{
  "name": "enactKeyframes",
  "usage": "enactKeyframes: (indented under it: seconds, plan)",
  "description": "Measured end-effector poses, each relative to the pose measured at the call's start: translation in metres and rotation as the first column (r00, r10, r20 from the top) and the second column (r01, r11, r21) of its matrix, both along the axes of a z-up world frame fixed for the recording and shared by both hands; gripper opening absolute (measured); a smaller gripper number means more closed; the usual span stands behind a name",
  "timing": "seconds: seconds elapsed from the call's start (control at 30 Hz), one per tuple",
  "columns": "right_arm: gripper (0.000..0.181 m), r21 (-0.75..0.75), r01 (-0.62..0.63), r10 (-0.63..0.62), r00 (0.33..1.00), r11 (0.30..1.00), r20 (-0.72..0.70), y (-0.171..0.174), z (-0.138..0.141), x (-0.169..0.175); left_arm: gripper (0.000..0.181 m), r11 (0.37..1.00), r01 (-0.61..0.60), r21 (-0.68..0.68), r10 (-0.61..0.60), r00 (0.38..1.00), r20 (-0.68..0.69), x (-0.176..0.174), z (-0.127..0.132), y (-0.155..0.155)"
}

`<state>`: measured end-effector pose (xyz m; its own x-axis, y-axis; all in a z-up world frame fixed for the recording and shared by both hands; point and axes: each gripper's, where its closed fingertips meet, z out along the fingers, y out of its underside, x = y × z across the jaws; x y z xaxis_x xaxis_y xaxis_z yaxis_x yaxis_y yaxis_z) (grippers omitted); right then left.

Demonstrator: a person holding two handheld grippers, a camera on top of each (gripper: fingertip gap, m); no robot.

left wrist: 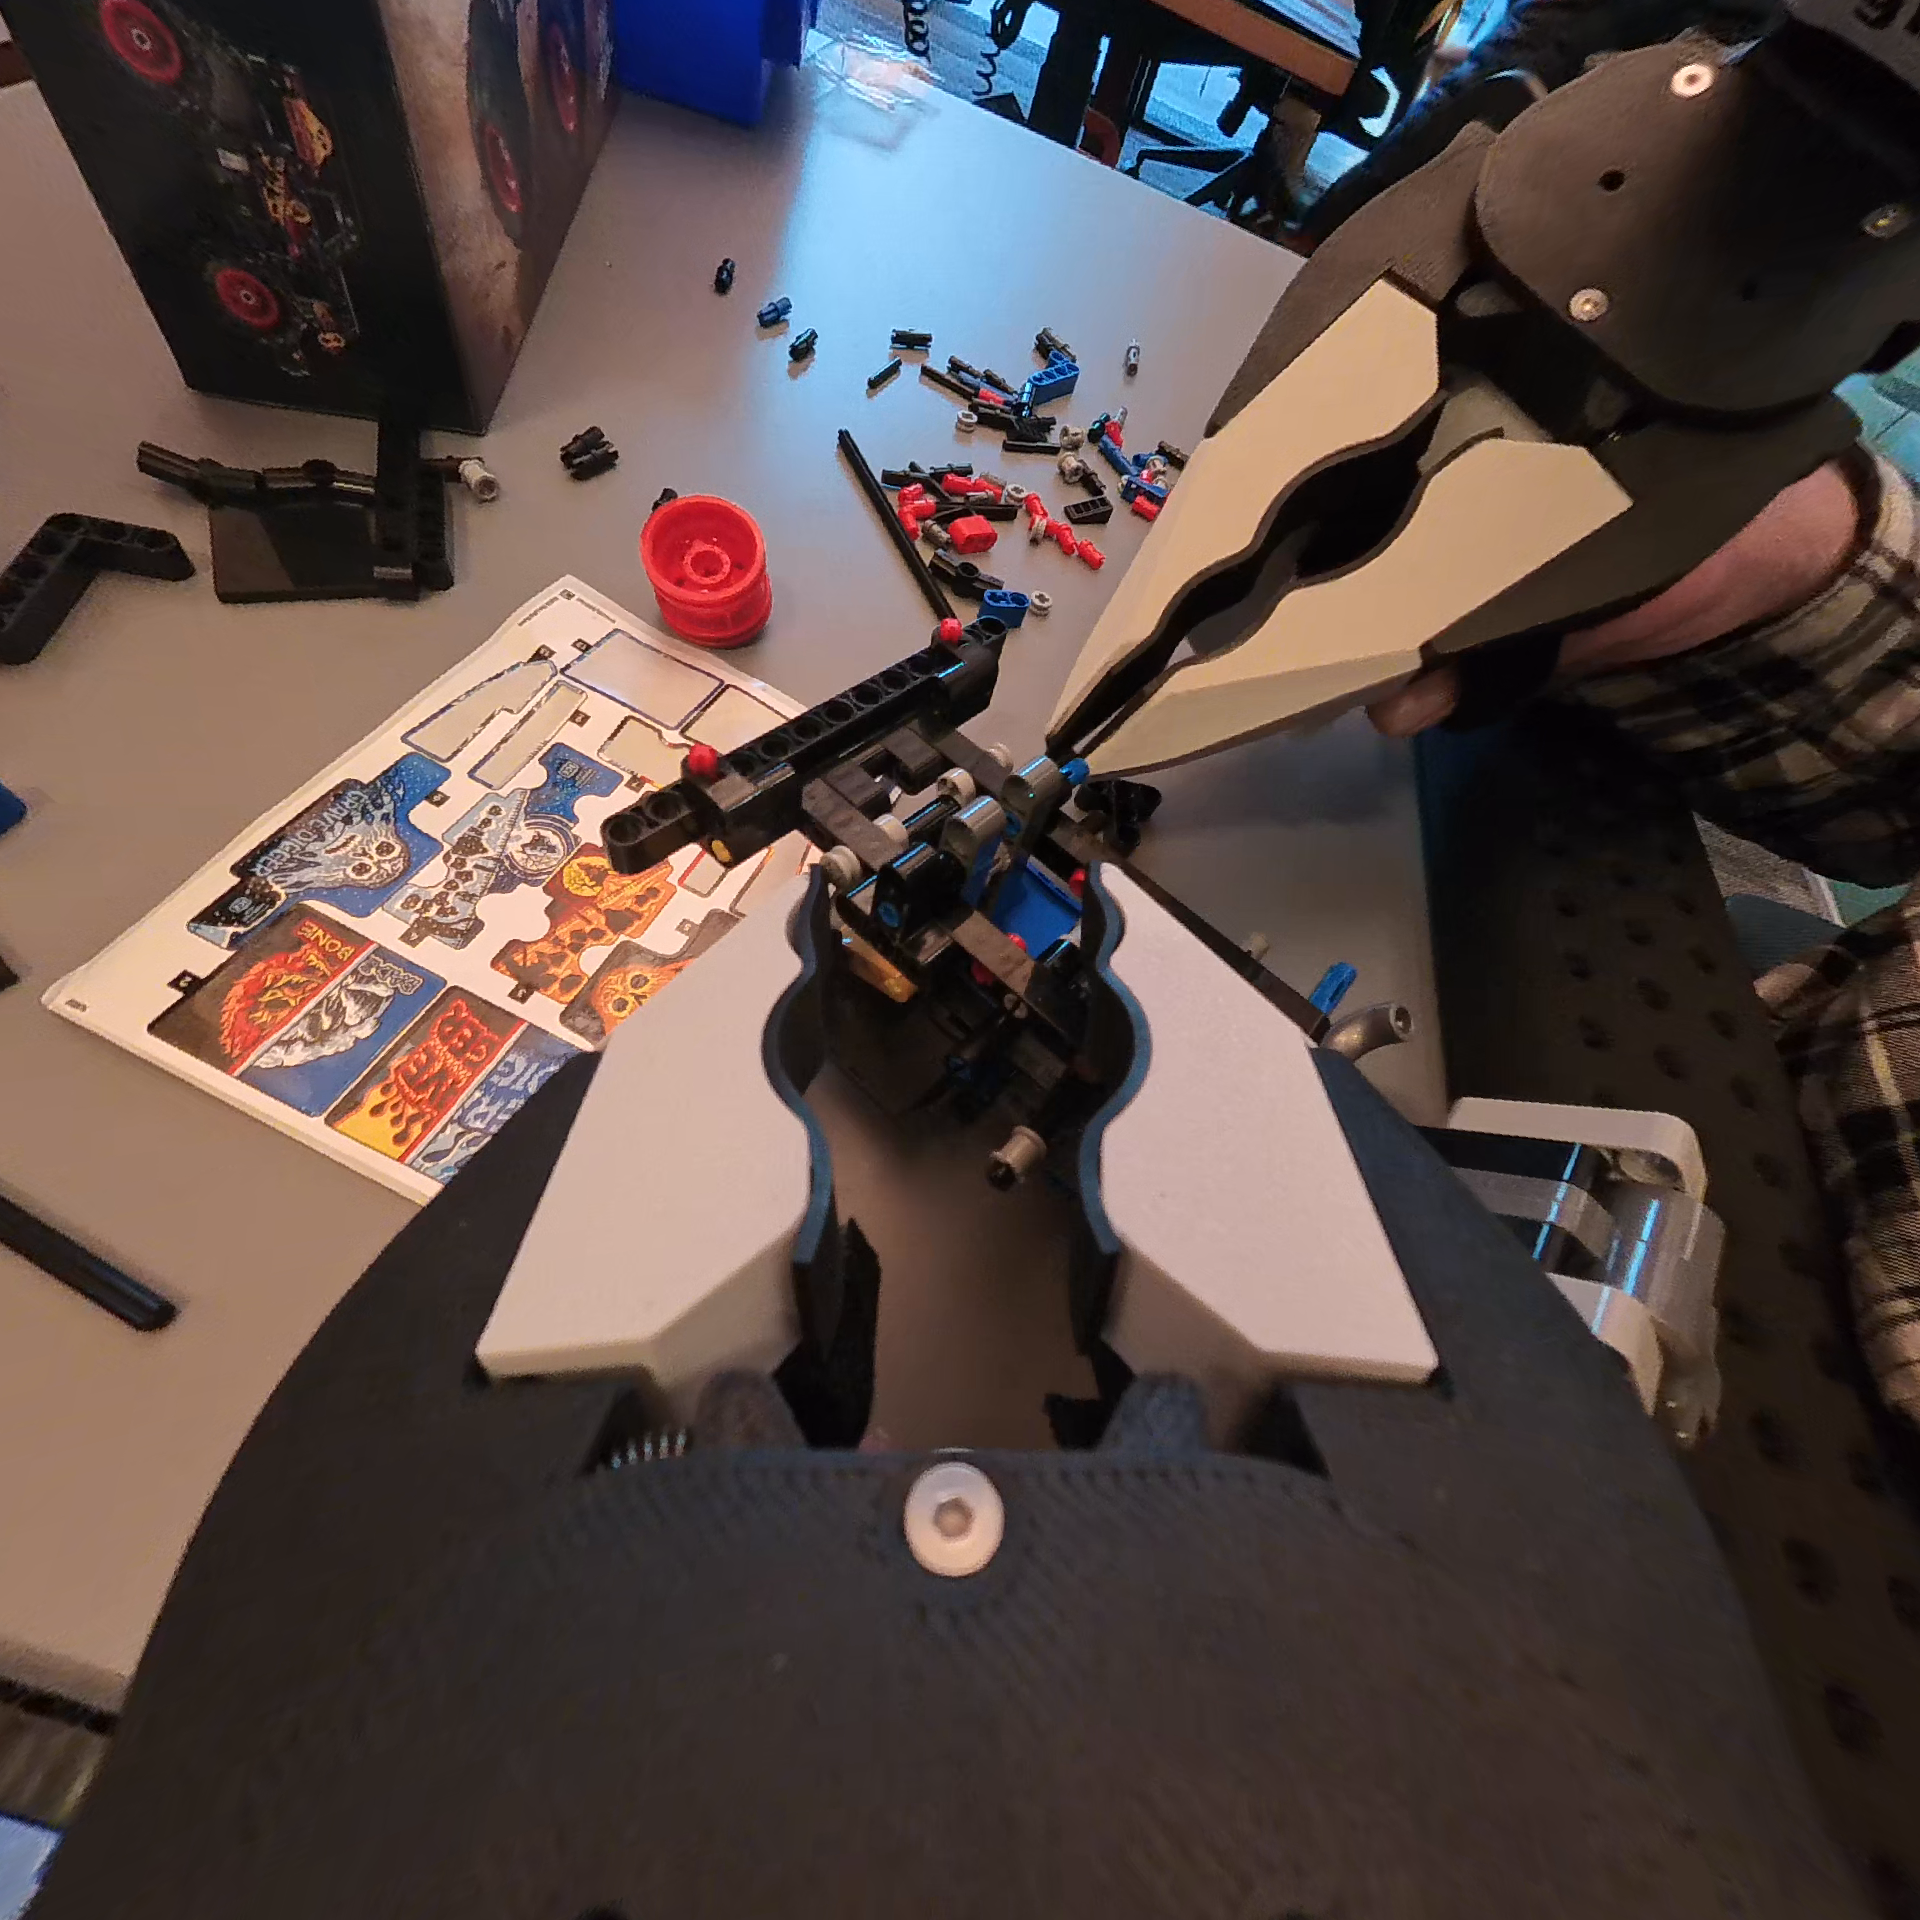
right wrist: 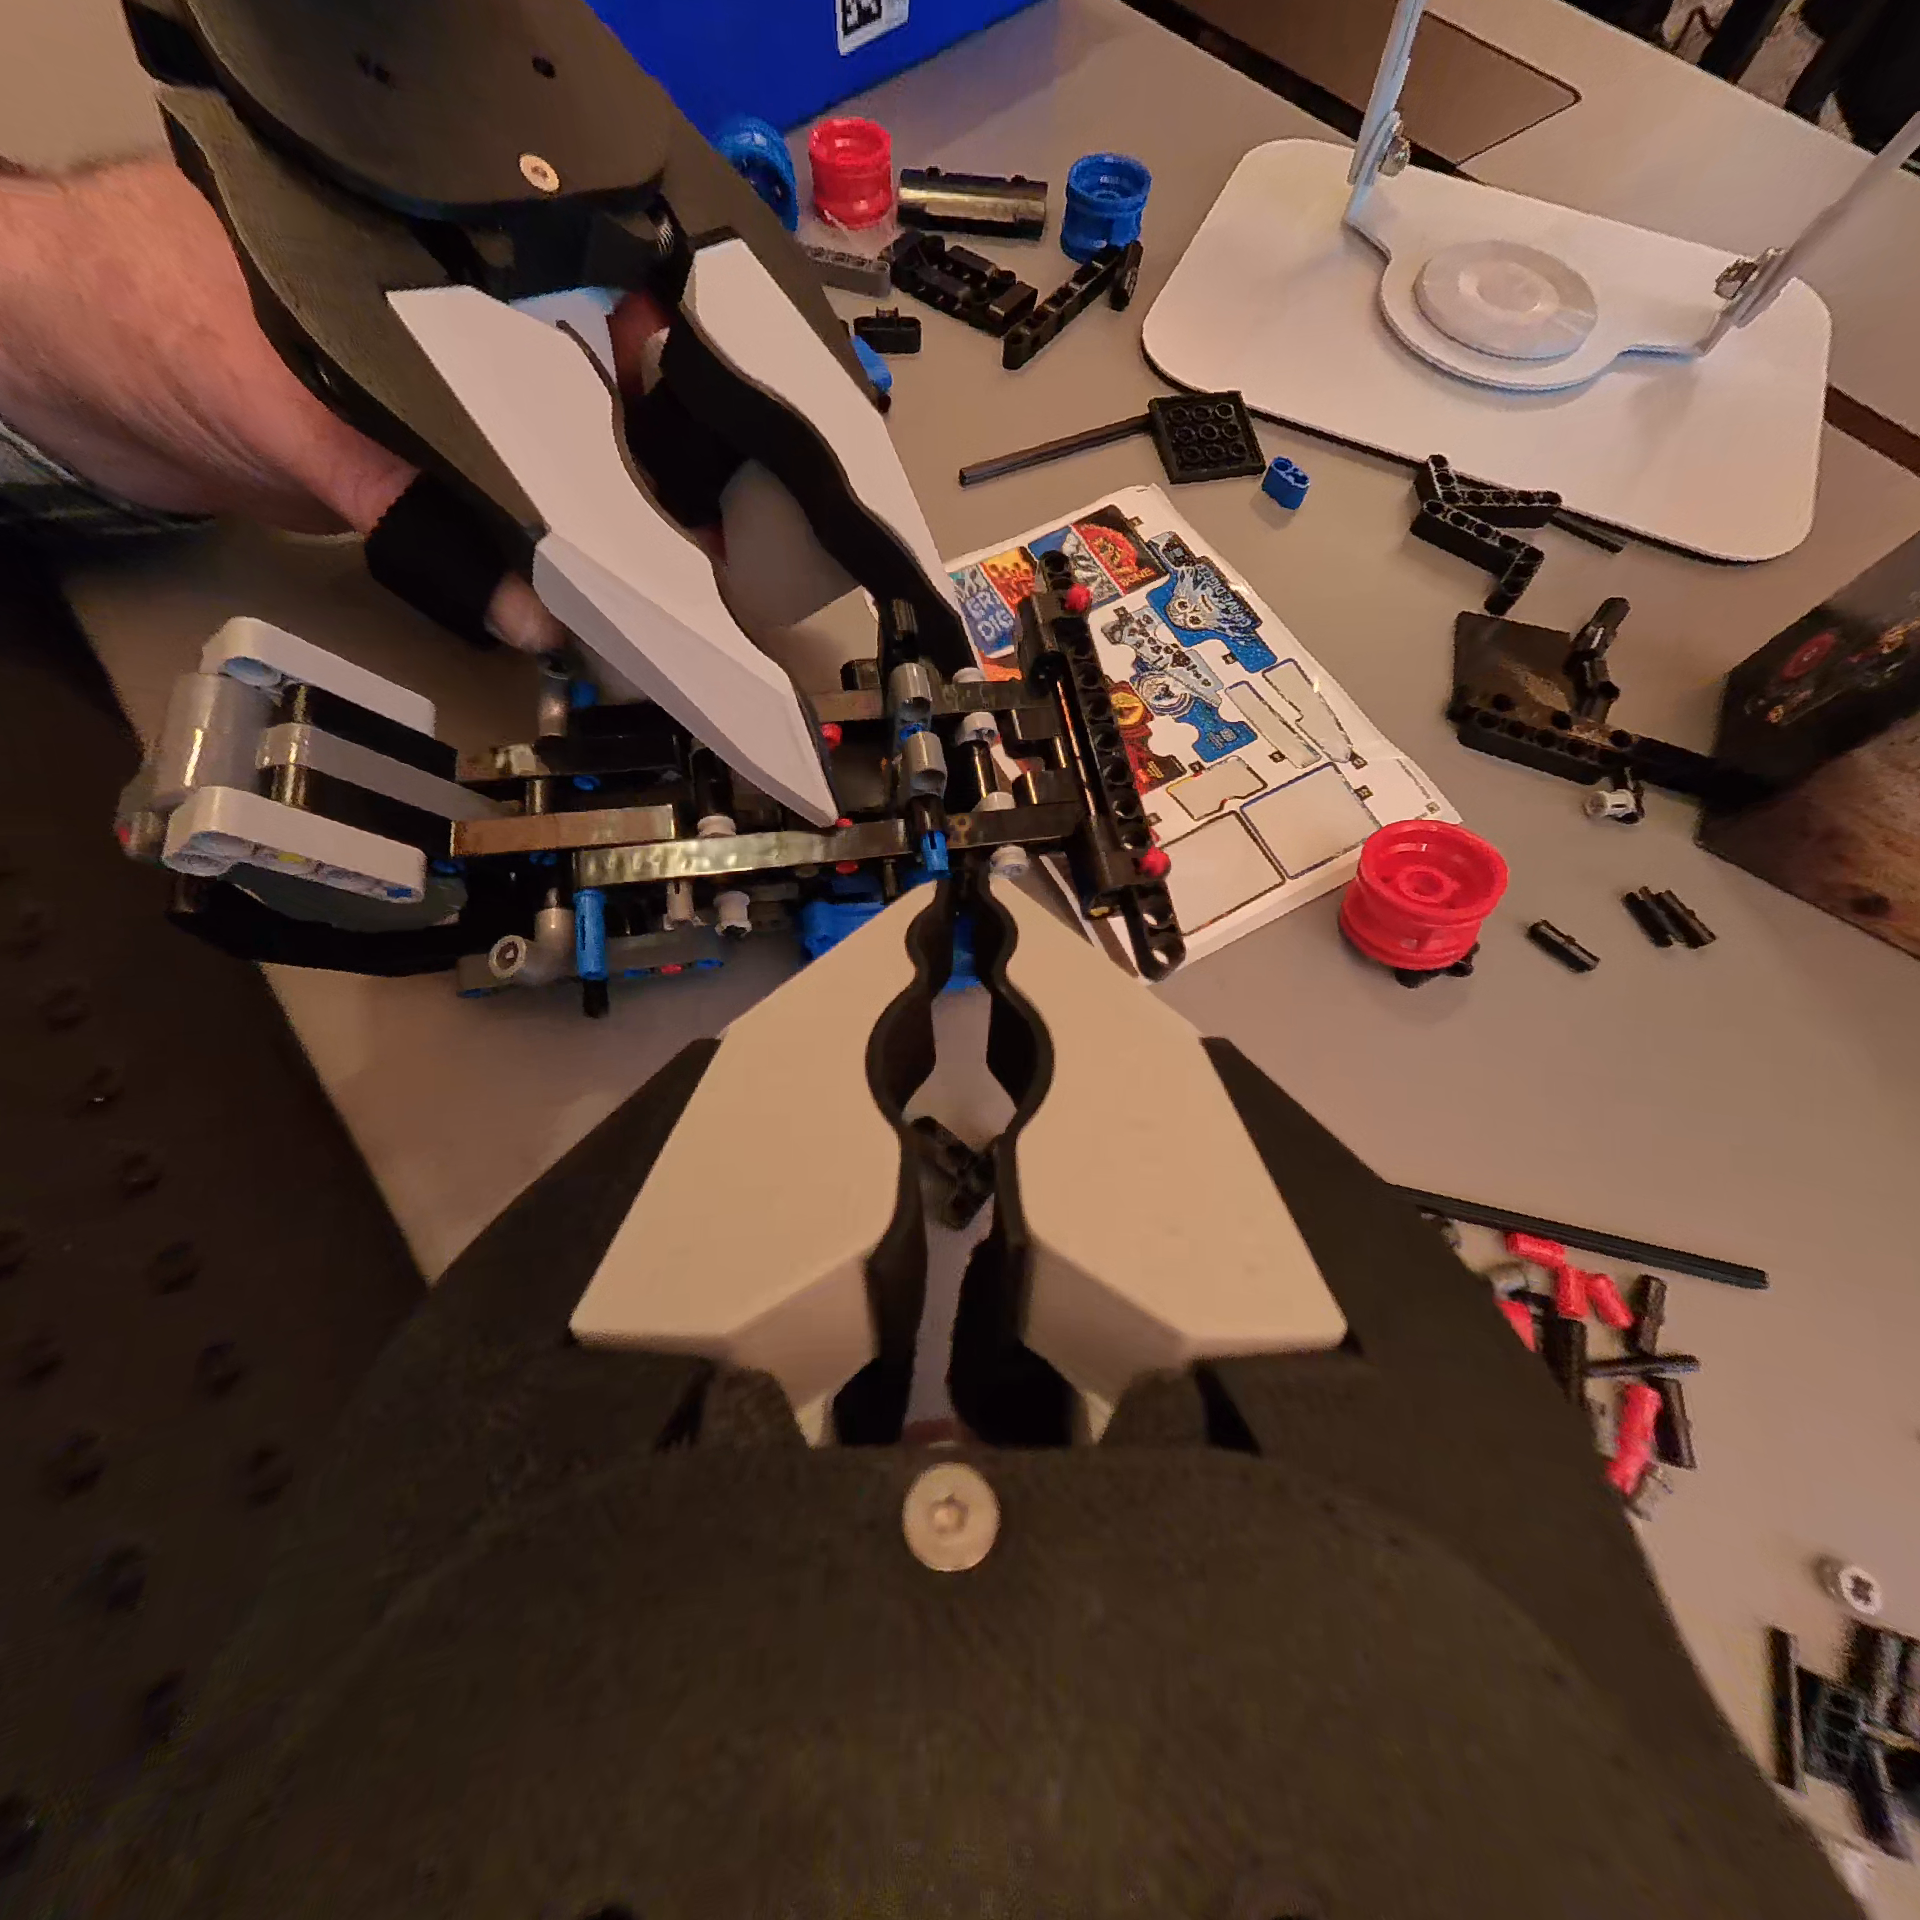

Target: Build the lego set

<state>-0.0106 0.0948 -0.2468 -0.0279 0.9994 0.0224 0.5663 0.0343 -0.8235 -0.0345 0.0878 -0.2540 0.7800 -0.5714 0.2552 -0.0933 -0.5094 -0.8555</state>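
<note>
You work on a grey table (left wrist: 935, 208) strewn with parts. Past its far edge, in the left wrist view, stand dark chair and desk legs on a pale floor. A black perforated board (left wrist: 1558, 935) lies along the table's near side.

The half-built lego model (left wrist: 935, 883) stands near that near edge, partly over the sticker sheet (left wrist: 395, 935). Your left gripper (left wrist: 961, 914) straddles the model, its fingers spread wide on both sides of the black frame and closed against it. Your right gripper (right wrist: 961, 883) has its fingers nearly together, the tips pinching a small blue pin (left wrist: 1070, 771) at the model's side. Whether that pin is already seated in the model, you cannot tell.

The left wrist view alone shows the dark set box (left wrist: 312, 187) towards the far left corner, a pile of small red, black and blue pieces (left wrist: 1018, 468) beyond the model, and your plaid sleeve (left wrist: 1766, 675) behind the right gripper.

The right wrist view alone shows a white stand base (right wrist: 1351, 364) with thin metal uprights, a blue bin (right wrist: 779, 52) at the far edge, and blue wheel hubs (right wrist: 1104, 203) next to a second red one (right wrist: 850, 171). It also reveals the model's full length, ending in grey beams (right wrist: 291, 769) over the board's edge.

The lone red wheel hub (left wrist: 707, 569) beside the sheet appears in both views.
</note>
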Motion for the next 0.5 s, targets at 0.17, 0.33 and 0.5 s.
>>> enactKeyframes:
  seconds: [0.17, 0.33, 0.5]
  plan:
    - [0.001, -0.051, -0.013, 0.012, 1.0, 0.999, -0.027, -0.0003, 0.0006, -0.0003, 0.046, 1.0, 0.0, -0.001, 0.0, 1.0, 0.002, 0.0001, -0.0001, 0.0]
    - [0.001, -0.101, -0.021, 0.017, 0.999, 0.995, -0.037, 0.0011, -0.0019, 0.0008, 0.046, 1.0, 0.0, -0.002, 0.0, 1.0, 0.004, 0.0, -0.0001, 0.0001]
    - [0.0, -0.134, -0.039, 0.031, 0.998, 0.99, -0.06, 0.0004, -0.0005, 0.0001, 0.046, 1.0, 0.001, -0.005, -0.001, 1.0, 0.006, 0.0001, -0.0003, 0.0001]
